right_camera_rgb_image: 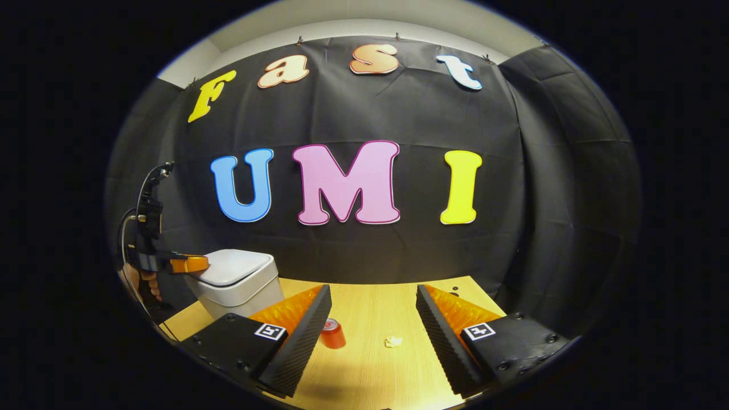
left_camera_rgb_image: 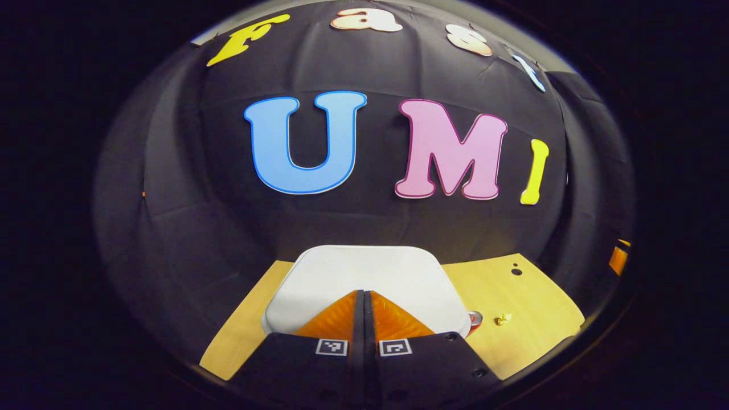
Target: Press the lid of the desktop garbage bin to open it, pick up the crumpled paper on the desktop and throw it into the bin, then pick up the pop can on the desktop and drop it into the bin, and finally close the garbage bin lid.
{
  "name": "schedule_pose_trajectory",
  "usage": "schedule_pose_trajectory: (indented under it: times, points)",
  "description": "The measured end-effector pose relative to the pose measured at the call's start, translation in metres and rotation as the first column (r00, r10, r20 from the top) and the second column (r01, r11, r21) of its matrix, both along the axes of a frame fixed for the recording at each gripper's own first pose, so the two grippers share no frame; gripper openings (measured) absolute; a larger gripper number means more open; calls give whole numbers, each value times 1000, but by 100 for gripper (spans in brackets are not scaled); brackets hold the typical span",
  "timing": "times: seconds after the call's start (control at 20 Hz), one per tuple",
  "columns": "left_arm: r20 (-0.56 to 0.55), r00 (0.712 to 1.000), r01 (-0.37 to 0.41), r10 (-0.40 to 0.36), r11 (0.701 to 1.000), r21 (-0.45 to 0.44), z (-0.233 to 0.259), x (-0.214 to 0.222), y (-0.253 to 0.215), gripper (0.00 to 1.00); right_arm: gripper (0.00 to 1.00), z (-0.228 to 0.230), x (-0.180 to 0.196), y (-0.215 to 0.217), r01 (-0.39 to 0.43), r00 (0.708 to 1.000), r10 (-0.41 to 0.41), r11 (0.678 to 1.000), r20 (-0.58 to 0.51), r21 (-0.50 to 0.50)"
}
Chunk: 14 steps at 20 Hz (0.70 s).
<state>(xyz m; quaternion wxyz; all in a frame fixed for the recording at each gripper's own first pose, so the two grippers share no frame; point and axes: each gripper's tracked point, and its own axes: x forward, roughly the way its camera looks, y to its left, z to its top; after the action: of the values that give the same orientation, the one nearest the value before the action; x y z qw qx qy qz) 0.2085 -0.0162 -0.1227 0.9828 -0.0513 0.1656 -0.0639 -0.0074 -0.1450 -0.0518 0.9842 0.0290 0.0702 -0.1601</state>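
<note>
Hovering over the white garbage bin (left_camera_rgb_image: 364,273), the left gripper (left_camera_rgb_image: 364,296) has its two fingers pressed together with nothing between them, their tips above the near part of the closed lid (left_camera_rgb_image: 398,267); whether they touch the lid cannot be told. In the right gripper view the same gripper (right_camera_rgb_image: 191,263) shows from the side, held by a hand (right_camera_rgb_image: 142,282) at the far left, its fingers lying level above the lid's (right_camera_rgb_image: 236,265) left edge, with a cable looping behind it.

The bin (right_camera_rgb_image: 239,293) stands at the back left of the wooden desk (right_camera_rgb_image: 370,307), close to the black cloth wall. The right gripper (right_camera_rgb_image: 373,307) is held low over the desk's near part, fingers spread wide apart and holding nothing. Between those fingers, farther out on the desk, lies the red pop can (right_camera_rgb_image: 332,333) on its side, just beside the left finger (right_camera_rgb_image: 302,330), and the small crumpled paper (right_camera_rgb_image: 393,341) a little to its right, apart from the can. In the left gripper view the can (left_camera_rgb_image: 474,320) peeks out just past the bin's right corner, partly hidden by it, with the paper (left_camera_rgb_image: 502,319) near it on open desk (left_camera_rgb_image: 529,296). Nothing lies between the right gripper and either item.
</note>
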Motion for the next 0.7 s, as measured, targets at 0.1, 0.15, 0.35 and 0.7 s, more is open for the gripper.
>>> schedule_pose_trajectory:
  times: [0.1,0.15,0.35,0.7]
  points:
    - [60,998,-12,15,999,-45,33,-3,-4,6,96,7,-1,3,-5,1000,5,1000,12,-14]
    - [93,996,-10,15,998,-60,50,-7,-5,6,97,10,-3,4,-1,1000,1,1000,21,-19]
    - [152,988,39,-23,994,-103,88,-25,-17,6,96,24,-8,12,-5,998,8,998,57,-57]
    - [246,962,141,-118,987,-76,107,-72,-53,25,96,27,-17,17,-8,998,12,998,55,-70]
